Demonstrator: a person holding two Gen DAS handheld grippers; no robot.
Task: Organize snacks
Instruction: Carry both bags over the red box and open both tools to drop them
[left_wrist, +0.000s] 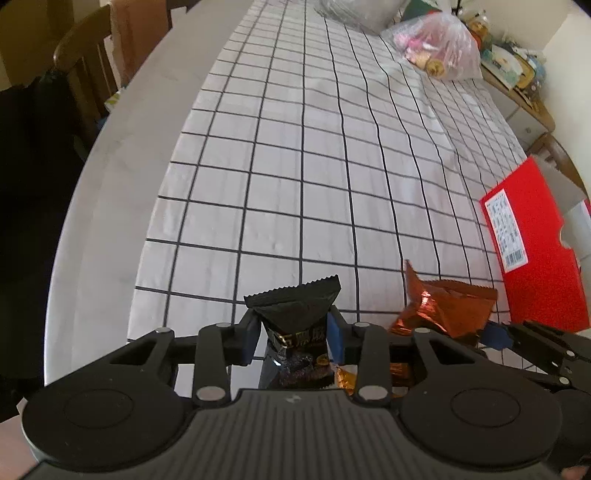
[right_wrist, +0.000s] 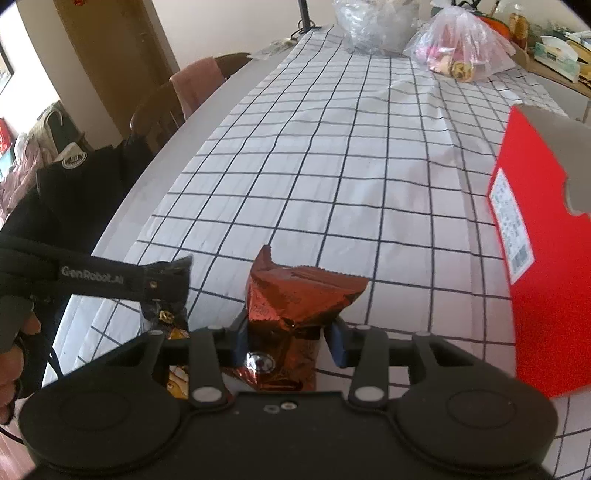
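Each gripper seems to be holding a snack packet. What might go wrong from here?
The left gripper pinches the black packet near its top seam, so it may slip. The right gripper crumples the orange packet, perhaps crushing the snack. Both sit close together, so they might collide near the red box.

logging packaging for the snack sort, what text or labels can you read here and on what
"GenRobot.AI": on the side of the left gripper, seen from the right wrist view.
Gold Chinese characters on the black snack packet: partly hidden by the fingers, not fully readable.
White label with barcode on the red box: print too small.
Orange foil packet: print too crumpled to read.
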